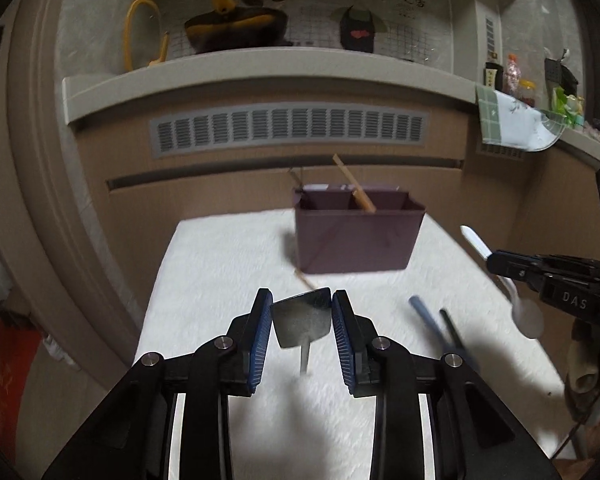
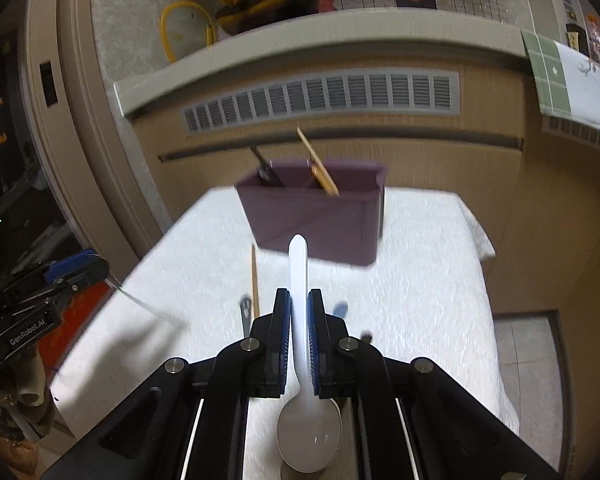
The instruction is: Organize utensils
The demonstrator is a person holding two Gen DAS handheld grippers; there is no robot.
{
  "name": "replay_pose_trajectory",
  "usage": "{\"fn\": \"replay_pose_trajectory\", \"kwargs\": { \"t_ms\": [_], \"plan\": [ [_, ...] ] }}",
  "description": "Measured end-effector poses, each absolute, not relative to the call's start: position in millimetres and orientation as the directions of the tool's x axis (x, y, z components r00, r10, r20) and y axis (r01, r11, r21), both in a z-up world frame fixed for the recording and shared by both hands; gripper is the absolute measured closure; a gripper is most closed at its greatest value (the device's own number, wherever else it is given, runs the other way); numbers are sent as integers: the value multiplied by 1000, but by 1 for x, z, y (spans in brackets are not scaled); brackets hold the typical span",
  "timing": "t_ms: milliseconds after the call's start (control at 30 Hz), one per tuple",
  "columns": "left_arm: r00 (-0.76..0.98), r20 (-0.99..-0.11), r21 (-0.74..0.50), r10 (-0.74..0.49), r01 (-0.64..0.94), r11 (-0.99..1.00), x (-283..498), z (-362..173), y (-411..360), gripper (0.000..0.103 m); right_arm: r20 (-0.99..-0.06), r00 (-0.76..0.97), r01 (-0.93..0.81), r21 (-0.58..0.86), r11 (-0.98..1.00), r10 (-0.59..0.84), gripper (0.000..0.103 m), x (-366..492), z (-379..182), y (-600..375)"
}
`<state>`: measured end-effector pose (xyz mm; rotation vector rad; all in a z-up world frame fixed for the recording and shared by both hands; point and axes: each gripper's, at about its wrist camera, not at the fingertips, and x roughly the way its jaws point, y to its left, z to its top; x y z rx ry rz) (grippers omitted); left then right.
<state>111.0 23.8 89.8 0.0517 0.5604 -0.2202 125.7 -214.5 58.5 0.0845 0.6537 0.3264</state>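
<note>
1. The step in hand is judged to be the carrying of picked-up utensils to the purple holder (image 1: 358, 236), which stands at the far end of the white-covered worktop (image 1: 219, 280).
2. A small metal spatula (image 1: 302, 322) is grasped by its blade between the fingers of the left gripper (image 1: 301, 330) and is held clear of the cloth, its thin handle hanging down.
3. A white plastic spoon (image 2: 300, 320) is clenched at mid-handle by the right gripper (image 2: 299, 336), bowl toward the camera, handle tip pointing at the holder.
4. The next move is judged to call for each utensil to be brought over a compartment, tipped upright and released.
5. In the holder, one wooden utensil (image 2: 320, 168) and one dark utensil (image 2: 265, 168) are counted, in separate compartments.
6. On the worktop, one wooden chopstick (image 2: 254, 280), one blue-grey handled utensil (image 1: 426, 318) and one dark stick (image 1: 452, 328) beside it are counted; blur makes more uncertain.
</note>
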Motion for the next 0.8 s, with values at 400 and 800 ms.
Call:
{"fn": "replay_pose_trajectory", "kwargs": {
  "t_ms": [400, 800],
  "plan": [
    [805, -510, -54, -304, 323, 945, 197, 158, 16, 86, -389, 853, -329, 117, 937, 348, 95, 204, 154, -208],
    [442, -765, -154, -468, 581, 799, 241, 19, -57, 53, -606, 748, -257, 112, 960, 271, 95, 196, 66, -233]
  ]
}}
